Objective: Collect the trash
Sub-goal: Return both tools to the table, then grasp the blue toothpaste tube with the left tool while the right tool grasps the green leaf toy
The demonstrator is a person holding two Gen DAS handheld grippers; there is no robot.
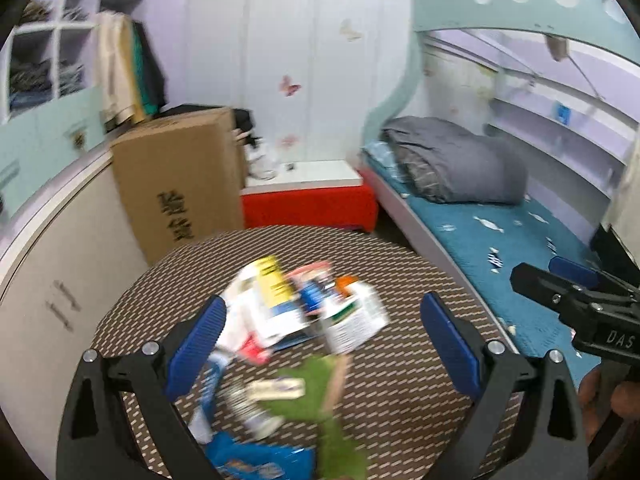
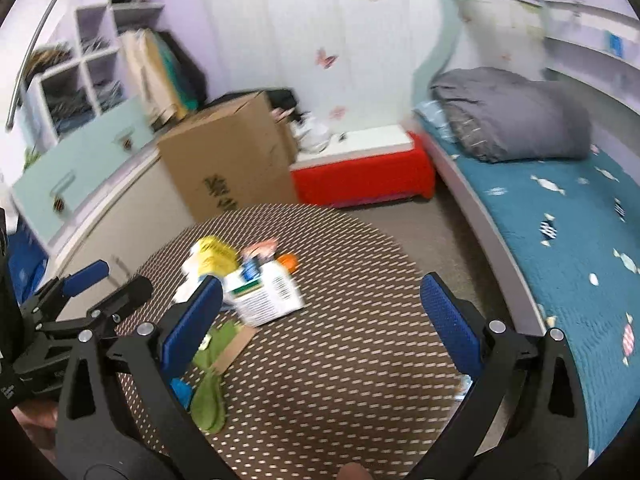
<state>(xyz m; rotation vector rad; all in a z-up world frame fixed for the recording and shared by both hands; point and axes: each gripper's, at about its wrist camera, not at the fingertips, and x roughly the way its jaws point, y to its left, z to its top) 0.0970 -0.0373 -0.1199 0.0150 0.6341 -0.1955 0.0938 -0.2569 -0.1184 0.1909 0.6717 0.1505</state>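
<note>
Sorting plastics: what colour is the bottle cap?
Orange cap, clearest in the right wrist view.

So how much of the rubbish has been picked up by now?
Nothing looks collected yet. The pile of packets and boxes still lies on the round table, with the green scrap beside it. Nothing is in hand: the left tongs and the right tongs are both open and empty above the table. No bin shows, so all the rubbish is left.
</note>
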